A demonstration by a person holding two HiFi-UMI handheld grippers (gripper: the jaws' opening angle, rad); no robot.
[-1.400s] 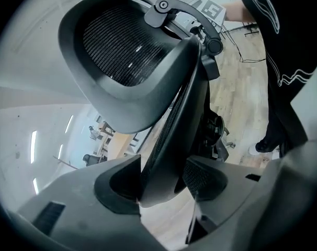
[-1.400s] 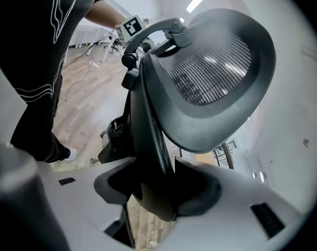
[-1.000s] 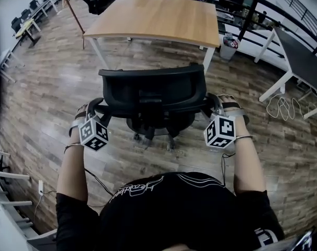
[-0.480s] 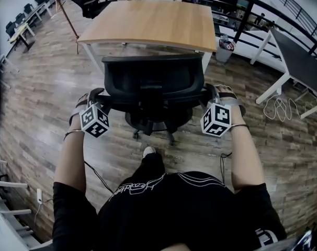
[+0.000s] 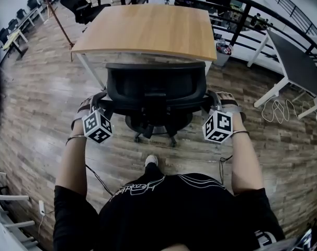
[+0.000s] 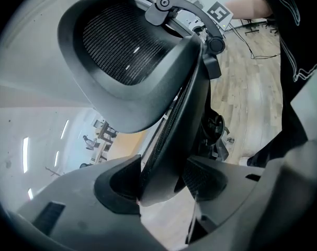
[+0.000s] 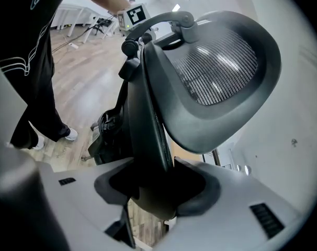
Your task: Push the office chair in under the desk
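Note:
The black office chair (image 5: pixel 156 90) stands right in front of the wooden desk (image 5: pixel 148 27), its back facing me and its top close to the desk's near edge. My left gripper (image 5: pixel 100 101) is shut on the left edge of the backrest (image 6: pixel 177 114). My right gripper (image 5: pixel 213 100) is shut on the right edge of the backrest (image 7: pixel 143 114). In the left gripper view the rim sits between the jaws of the left gripper (image 6: pixel 161 184), and in the right gripper view between those of the right gripper (image 7: pixel 153 190). The mesh headrest (image 6: pixel 122 51) rises above. The desk hides the seat front.
White desk legs (image 5: pixel 90 67) flank the chair on both sides. A bin (image 5: pixel 221 48) stands behind the desk's right corner. A dark table (image 5: pixel 299 61) and a coiled cable (image 5: pixel 281 106) lie to the right. My shoe (image 5: pixel 152 161) is behind the chair base.
The chair and both grippers have moved forward toward the desk, and the backrest now nearly meets its near edge. My foot has stepped forward behind the chair. Both grips are unchanged.

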